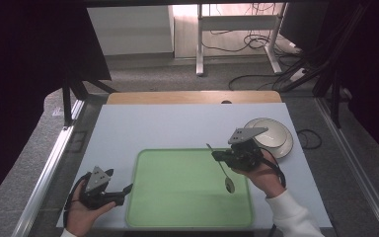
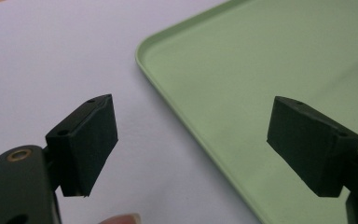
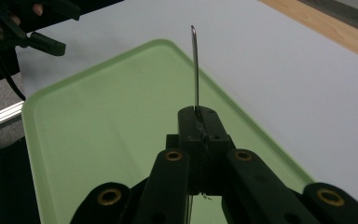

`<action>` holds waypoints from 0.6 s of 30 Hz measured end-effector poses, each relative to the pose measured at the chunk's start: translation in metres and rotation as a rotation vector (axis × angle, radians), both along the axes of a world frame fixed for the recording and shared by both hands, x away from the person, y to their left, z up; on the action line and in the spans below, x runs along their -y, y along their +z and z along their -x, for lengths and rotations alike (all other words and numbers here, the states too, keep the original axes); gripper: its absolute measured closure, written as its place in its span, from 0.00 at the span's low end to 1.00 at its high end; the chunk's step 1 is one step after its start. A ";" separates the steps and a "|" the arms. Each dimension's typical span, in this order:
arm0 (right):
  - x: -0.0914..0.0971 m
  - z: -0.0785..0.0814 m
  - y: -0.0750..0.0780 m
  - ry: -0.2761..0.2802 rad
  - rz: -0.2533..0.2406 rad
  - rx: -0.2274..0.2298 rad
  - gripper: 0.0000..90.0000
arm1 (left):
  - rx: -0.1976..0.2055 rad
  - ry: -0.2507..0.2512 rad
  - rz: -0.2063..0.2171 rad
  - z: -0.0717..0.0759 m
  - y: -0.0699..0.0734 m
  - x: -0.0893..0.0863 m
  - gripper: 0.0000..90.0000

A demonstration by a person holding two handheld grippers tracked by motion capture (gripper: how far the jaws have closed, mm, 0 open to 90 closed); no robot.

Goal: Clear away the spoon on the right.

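Observation:
A metal spoon (image 1: 225,173) hangs tilted over the right part of the green tray (image 1: 177,192), bowl end low and toward me. My right gripper (image 1: 218,156) is shut on its handle. In the right gripper view the thin handle (image 3: 195,65) sticks up from between the closed jaws of that gripper (image 3: 198,113), above the tray (image 3: 98,116). My left gripper (image 1: 127,189) rests in a hand on the table beside the tray's left edge. In the left gripper view its jaws (image 2: 191,140) stand wide open with nothing between them, over the tray's rim (image 2: 168,93).
A round pale plate (image 1: 282,144) sits on the table right of the tray, just behind my right gripper. The light blue table surface (image 1: 168,126) stretches behind the tray. Metal rails flank the table. The left gripper (image 3: 44,43) is seen far off in the right gripper view.

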State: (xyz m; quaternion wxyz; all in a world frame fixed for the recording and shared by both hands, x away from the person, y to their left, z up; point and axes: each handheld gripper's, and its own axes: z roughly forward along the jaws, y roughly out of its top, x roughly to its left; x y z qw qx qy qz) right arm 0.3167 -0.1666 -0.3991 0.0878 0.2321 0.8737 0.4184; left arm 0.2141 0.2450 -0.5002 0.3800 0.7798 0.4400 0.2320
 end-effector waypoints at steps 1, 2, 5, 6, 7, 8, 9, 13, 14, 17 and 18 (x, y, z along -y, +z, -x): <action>-0.001 0.000 -0.001 0.000 0.003 -0.003 1.00 | 0.000 0.000 -0.001 0.000 0.000 0.000 0.18; -0.001 0.000 -0.001 0.000 0.003 -0.003 1.00 | 0.000 0.000 -0.001 0.000 0.000 0.000 0.18; -0.006 -0.002 -0.007 0.009 0.016 -0.018 1.00 | -0.001 0.002 -0.002 -0.002 0.000 0.000 0.18; -0.007 -0.002 -0.008 0.012 0.018 -0.021 1.00 | -0.001 0.004 -0.001 -0.003 0.000 0.000 0.18; -0.009 -0.002 -0.009 0.013 0.020 -0.022 1.00 | -0.003 0.008 -0.001 -0.004 0.000 0.000 0.18; -0.010 -0.002 -0.010 0.015 0.022 -0.023 1.00 | -0.002 0.011 0.000 -0.005 0.001 0.000 0.18; -0.010 -0.002 -0.010 0.015 0.022 -0.023 1.00 | -0.002 0.011 0.000 -0.005 0.001 0.000 0.18; -0.014 0.002 -0.007 0.023 0.021 -0.019 1.00 | 0.011 0.010 0.004 -0.003 0.003 0.000 0.18; -0.016 0.003 -0.007 0.025 0.023 -0.017 1.00 | 0.010 0.010 0.004 -0.004 0.003 0.000 0.18; -0.021 0.004 -0.008 0.040 0.028 -0.024 1.00 | 0.002 0.015 -0.001 -0.007 0.001 0.000 0.18; -0.023 0.004 -0.009 0.046 0.031 -0.027 1.00 | 0.002 0.016 -0.001 -0.008 0.000 0.000 0.18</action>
